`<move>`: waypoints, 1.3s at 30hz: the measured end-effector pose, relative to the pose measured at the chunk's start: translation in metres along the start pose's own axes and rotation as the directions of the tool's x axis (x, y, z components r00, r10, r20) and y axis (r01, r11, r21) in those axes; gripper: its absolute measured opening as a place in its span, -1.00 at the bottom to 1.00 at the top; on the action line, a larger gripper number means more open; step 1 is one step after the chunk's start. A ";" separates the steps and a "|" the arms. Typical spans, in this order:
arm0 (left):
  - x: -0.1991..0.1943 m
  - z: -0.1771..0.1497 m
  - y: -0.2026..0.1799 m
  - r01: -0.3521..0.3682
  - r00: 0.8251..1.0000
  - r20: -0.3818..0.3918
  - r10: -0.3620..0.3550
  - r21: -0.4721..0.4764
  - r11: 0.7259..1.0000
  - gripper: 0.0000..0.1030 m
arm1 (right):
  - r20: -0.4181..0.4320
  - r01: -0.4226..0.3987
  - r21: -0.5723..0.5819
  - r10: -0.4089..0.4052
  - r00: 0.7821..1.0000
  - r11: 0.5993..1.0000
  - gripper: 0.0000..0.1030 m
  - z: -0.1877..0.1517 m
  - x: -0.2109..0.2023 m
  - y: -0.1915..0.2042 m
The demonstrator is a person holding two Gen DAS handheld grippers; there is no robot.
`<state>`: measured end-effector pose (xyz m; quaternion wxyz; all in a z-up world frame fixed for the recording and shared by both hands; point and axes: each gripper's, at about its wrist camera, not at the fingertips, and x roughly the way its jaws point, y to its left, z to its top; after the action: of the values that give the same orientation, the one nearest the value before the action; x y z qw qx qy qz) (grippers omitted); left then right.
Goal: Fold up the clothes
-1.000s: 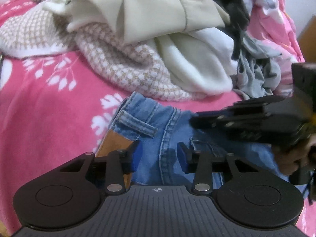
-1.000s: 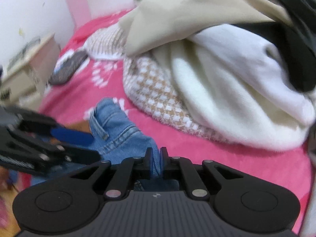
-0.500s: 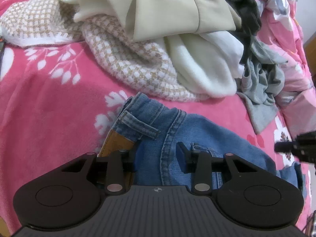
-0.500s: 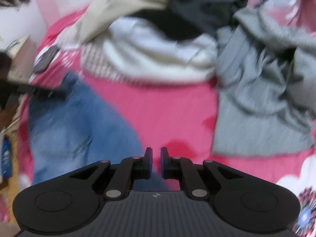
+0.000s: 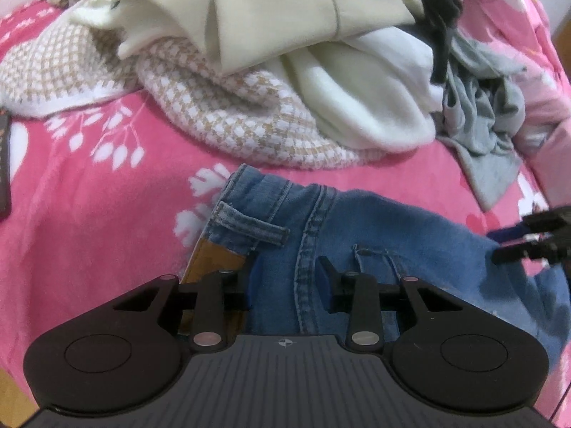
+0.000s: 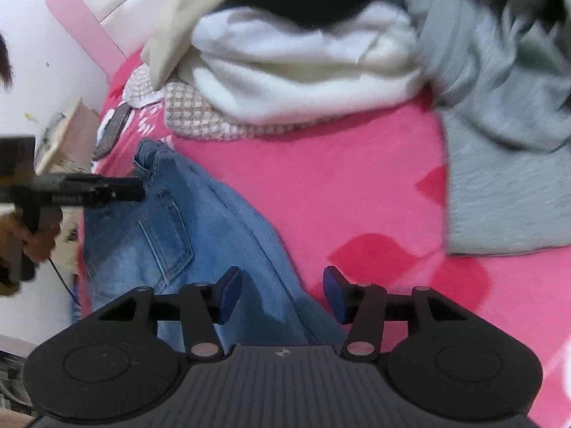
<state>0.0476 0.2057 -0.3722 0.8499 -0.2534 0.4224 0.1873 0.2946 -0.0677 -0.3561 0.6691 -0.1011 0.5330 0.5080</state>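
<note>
Blue jeans point(image 5: 357, 232) lie on the pink floral bedspread point(image 5: 89, 214), waistband toward the left gripper and a leg stretched out to the right. My left gripper point(image 5: 287, 281) holds the waistband near the brown label; its jaws are closing and denim fills the gap between the pads. In the right wrist view the jeans point(image 6: 171, 235) run from the left gripper point(image 6: 137, 190) down to my right gripper point(image 6: 282, 296). The right jaws are opening. Denim lies under and between them, and the blue pads stand off it. The right gripper point(image 5: 517, 239) also shows at the left view's right edge.
A heap of clothes sits behind the jeans: a houndstooth knit point(image 5: 228, 121), a cream garment point(image 5: 267, 18), white fleece point(image 5: 364, 107), a black piece point(image 5: 442, 7) and a grey garment point(image 6: 499, 135). A dark flat object point(image 6: 114, 128) lies near a bedside cabinet point(image 6: 67, 132).
The right gripper swung right, away from the left gripper and along the jeans leg, then its shut jaws opened and let go of the denim. The left gripper kept its place on the waistband.
</note>
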 end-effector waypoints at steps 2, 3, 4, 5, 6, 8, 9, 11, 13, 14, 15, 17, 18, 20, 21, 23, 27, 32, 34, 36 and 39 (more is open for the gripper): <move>0.000 0.000 -0.001 -0.007 1.000 0.001 0.007 0.010 1.000 -0.33 | 0.000 -0.017 0.011 0.016 1.000 1.000 0.04 0.008 0.007 -0.003; 0.000 0.000 -0.002 -0.008 1.000 0.002 0.008 0.009 1.000 -0.33 | 0.010 -0.033 0.010 0.033 0.999 0.999 0.04 0.013 0.008 -0.001; 0.000 0.000 -0.001 -0.004 1.000 0.003 0.004 0.004 1.000 -0.31 | 0.026 -0.056 0.002 0.056 0.998 0.998 0.04 0.019 0.007 0.004; -0.003 0.001 0.000 0.007 1.000 0.010 -0.007 -0.013 1.000 -0.26 | 0.043 -0.079 -0.005 0.079 0.996 0.997 0.04 0.025 0.005 0.009; -0.006 0.002 0.001 0.018 1.000 0.017 -0.017 -0.029 0.999 -0.24 | 0.056 -0.106 -0.013 0.106 0.993 0.994 0.05 0.030 0.005 0.015; -0.016 0.004 0.002 0.043 0.998 0.042 -0.041 -0.062 0.997 -0.10 | 0.064 -0.151 -0.039 0.154 0.986 0.988 0.12 0.043 0.011 0.030; -0.023 0.004 0.002 0.056 0.997 0.059 -0.051 -0.079 0.995 -0.07 | 0.060 -0.165 -0.058 0.168 0.984 0.985 0.16 0.050 0.018 0.037; -0.042 -0.001 0.003 0.051 0.995 0.093 -0.040 -0.115 0.992 0.02 | 0.049 -0.186 -0.101 0.191 0.980 0.977 0.17 0.064 0.031 0.052; -0.061 -0.012 0.007 0.060 0.993 0.108 -0.042 -0.166 0.984 0.07 | 0.028 -0.201 -0.142 0.207 0.978 0.969 0.18 0.077 0.048 0.064; -0.069 -0.022 0.013 0.063 0.994 0.106 -0.041 -0.214 0.975 0.12 | 0.012 -0.213 -0.152 0.218 0.976 0.965 0.18 0.083 0.057 0.070; -0.076 -0.031 0.018 0.067 0.994 0.102 -0.041 -0.263 0.962 0.14 | -0.006 -0.222 -0.164 0.224 0.975 0.961 0.18 0.089 0.067 0.075; -0.079 -0.052 0.029 0.070 0.996 0.079 -0.044 -0.365 0.928 0.16 | -0.043 -0.228 -0.193 0.224 0.974 0.954 0.19 0.098 0.084 0.084; -0.080 -0.062 0.034 0.069 0.997 0.070 -0.044 -0.412 0.909 0.17 | -0.065 -0.232 -0.205 0.223 0.973 0.951 0.19 0.102 0.094 0.088; -0.073 -0.076 0.045 0.082 0.997 0.045 -0.068 -0.500 0.862 0.18 | -0.105 -0.228 -0.217 0.210 0.972 0.949 0.19 0.107 0.109 0.093; -0.069 -0.083 0.050 0.089 0.996 0.036 -0.082 -0.542 0.836 0.18 | -0.127 -0.234 -0.216 0.210 0.969 0.948 0.20 0.108 0.116 0.094; -0.061 -0.091 0.056 0.129 0.992 0.064 -0.113 -0.596 0.793 0.29 | -0.182 -0.260 -0.213 0.223 0.958 0.942 0.19 0.109 0.127 0.096; -0.046 -0.097 0.070 0.195 0.981 0.132 -0.144 -0.671 0.715 0.31 | -0.248 -0.283 -0.239 0.223 0.943 0.929 0.20 0.110 0.142 0.101; -0.036 -0.095 0.066 0.223 0.974 0.193 -0.121 -0.688 0.691 0.27 | -0.271 -0.311 -0.207 0.251 0.929 0.927 -0.35 0.112 0.141 0.098; -0.038 -0.094 0.063 0.215 0.973 0.208 -0.097 -0.681 0.700 0.08 | -0.269 -0.324 -0.214 0.263 0.927 0.922 -0.59 0.115 0.135 0.099; -0.041 -0.094 0.065 0.239 0.967 0.234 -0.102 -0.689 0.685 -0.03 | -0.250 -0.335 -0.205 0.282 0.926 0.920 -0.67 0.117 0.126 0.100; -0.050 -0.093 0.069 0.271 0.958 0.264 -0.115 -0.692 0.669 -0.11 | -0.230 -0.351 -0.215 0.302 0.925 0.911 -0.74 0.120 0.115 0.109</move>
<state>-0.0758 0.2005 -0.3980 0.7341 -0.5902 0.1988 0.2708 0.2721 0.1299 -0.3558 0.5016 -0.1429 0.5353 0.6645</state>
